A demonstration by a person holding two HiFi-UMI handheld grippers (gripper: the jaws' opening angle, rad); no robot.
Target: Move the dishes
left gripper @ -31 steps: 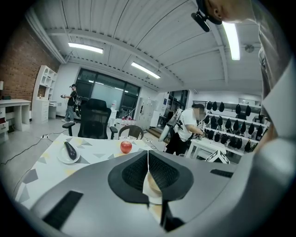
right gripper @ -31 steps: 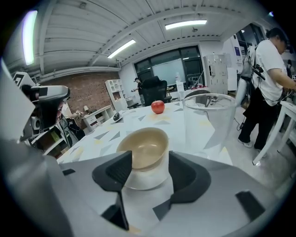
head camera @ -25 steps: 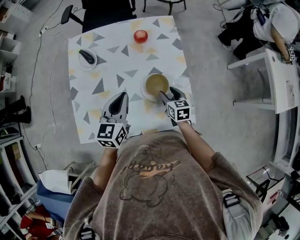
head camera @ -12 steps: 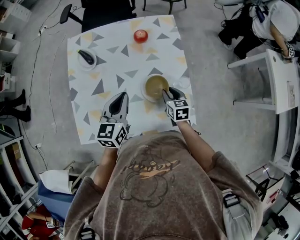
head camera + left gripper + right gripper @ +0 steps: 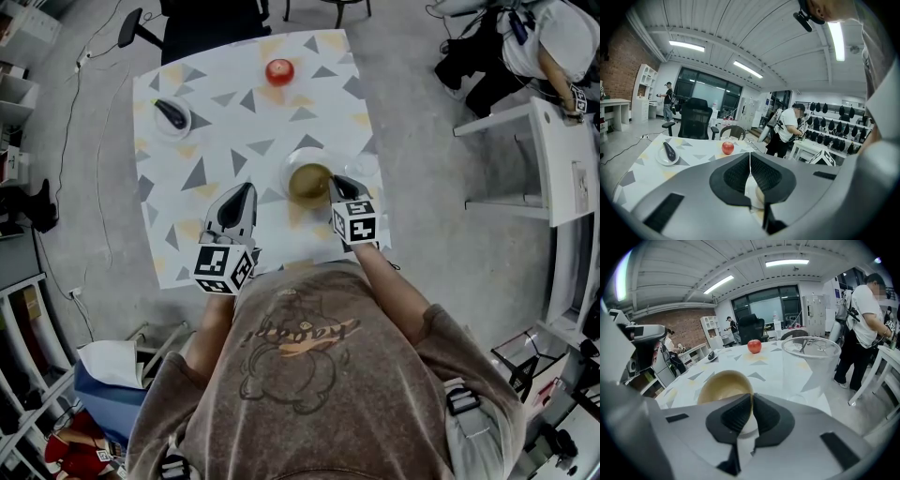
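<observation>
In the head view, the bowl stood near the right edge of the tabletop. In the left gripper view, the left gripper was closed and empty. In the right gripper view, the right gripper had just been closing its jaws, which clamped the bowl's rim.

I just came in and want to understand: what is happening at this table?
A person holds a gripper in each hand over a patterned table. The jaws of the right gripper have just been closing and now pinch the near rim of the tan bowl, which sits on a white plate. The left gripper hovers beside it, jaws together and empty.
</observation>
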